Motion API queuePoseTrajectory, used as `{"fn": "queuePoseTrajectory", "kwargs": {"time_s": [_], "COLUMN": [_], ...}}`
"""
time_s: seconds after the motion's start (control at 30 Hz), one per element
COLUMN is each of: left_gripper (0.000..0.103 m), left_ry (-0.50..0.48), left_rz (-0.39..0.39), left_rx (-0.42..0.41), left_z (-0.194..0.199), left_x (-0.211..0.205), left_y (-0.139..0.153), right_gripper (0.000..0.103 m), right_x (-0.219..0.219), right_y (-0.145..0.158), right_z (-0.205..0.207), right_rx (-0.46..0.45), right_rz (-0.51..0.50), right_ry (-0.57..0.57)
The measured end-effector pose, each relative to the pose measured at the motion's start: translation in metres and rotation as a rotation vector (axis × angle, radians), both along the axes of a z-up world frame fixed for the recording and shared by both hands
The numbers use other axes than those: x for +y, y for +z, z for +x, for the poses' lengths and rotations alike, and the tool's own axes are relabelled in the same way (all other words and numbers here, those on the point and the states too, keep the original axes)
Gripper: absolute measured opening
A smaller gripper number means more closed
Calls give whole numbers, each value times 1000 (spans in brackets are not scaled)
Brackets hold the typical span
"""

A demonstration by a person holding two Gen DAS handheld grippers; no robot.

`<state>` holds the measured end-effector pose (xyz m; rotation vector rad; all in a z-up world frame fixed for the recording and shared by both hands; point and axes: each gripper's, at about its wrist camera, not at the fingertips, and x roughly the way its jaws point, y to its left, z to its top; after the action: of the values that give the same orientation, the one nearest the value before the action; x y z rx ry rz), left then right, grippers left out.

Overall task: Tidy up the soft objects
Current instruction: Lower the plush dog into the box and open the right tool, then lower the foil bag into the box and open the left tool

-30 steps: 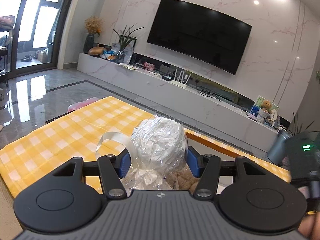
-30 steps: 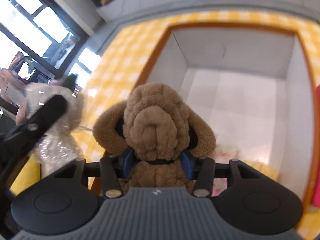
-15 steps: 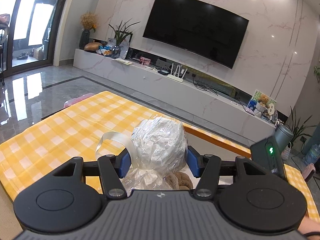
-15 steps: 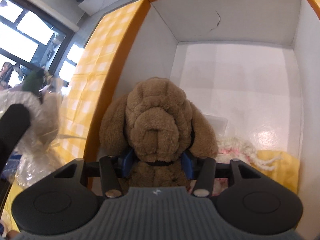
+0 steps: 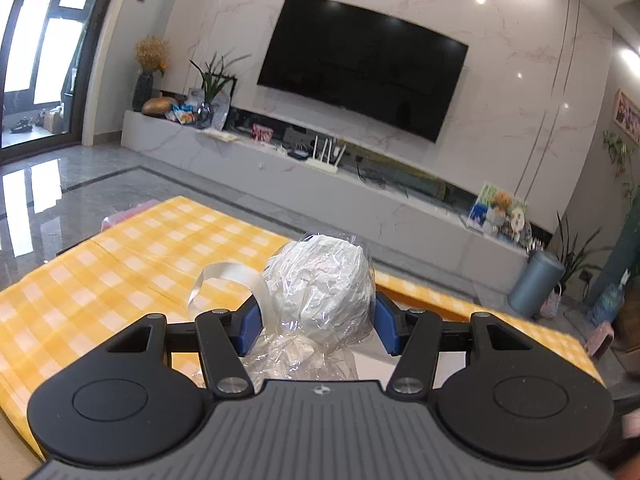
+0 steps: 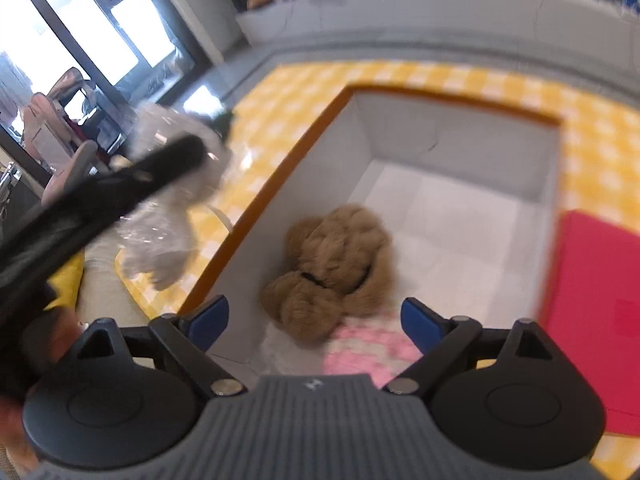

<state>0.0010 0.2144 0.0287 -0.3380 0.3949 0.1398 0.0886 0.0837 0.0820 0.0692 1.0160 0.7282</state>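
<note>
A: From the left wrist view, what had changed?

B: Very little. The left gripper (image 5: pixel 316 328) was clamped as before on the plastic-wrapped white bundle (image 5: pixel 320 280), its blue pads pressed against both sides, a loose white strap curling off to one side. It was held up over the yellow checked tablecloth (image 5: pixel 120 272), near the box's orange rim. The view had swung a little across the room, nothing more.

A: And from the right wrist view?

B: There the change was plain. A second earlier the right gripper (image 6: pixel 316 320) had squeezed the brown plush dog (image 6: pixel 332 268); now its jaws were opening, wide apart, with nothing pressed between them. The dog lay inside the white box (image 6: pixel 460 152), against the left wall near the front corner, partly on a pink and white knitted thing (image 6: pixel 368 348). The gripper had also pulled up and away, so more of the box showed, with a red object (image 6: pixel 596 300) at its right edge.

A: Meaning for the job?

B: I would judge the dog stowed. The wrapped bundle, seen at the left of that view in the other gripper and over the cloth outside the box, looked like the next thing to go in.

A: Any writing or brands?

B: None readable. Each gripper body bore a small pale emblem, too small to make out, and the packets on the TV shelf (image 5: pixel 280 160) were too far off to read.
</note>
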Motion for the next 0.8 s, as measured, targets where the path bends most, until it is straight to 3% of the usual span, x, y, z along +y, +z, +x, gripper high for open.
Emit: {"fn": "queuePoseTrajectory", "kwargs": {"time_s": [0.27,0.4,0.53,0.67,0.8], "left_gripper": [65,65,65,65,81], "left_ry": [-136,-187,-235,-214,-209], "left_rz": [90,147,87,92,99], "left_rx": [113,166,245,335,321], "left_z": [42,61,83,98,96], "left_x": [-59,-94,-106,-112,-110], "left_y": [-17,-28,-48,-63,-61], "right_gripper": [93,93,93,93,93], "right_x": [-84,-120,-141,-165,-180], "right_y": [14,8,-1,-6,-7], "right_z": [-21,-18,-17,-16,-15], "right_rx": [-171,-139,-150,-103,-102], "right_rz": [-34,33,40,149,178], "right_ry": [-69,-102,-144,-163,-200]}}
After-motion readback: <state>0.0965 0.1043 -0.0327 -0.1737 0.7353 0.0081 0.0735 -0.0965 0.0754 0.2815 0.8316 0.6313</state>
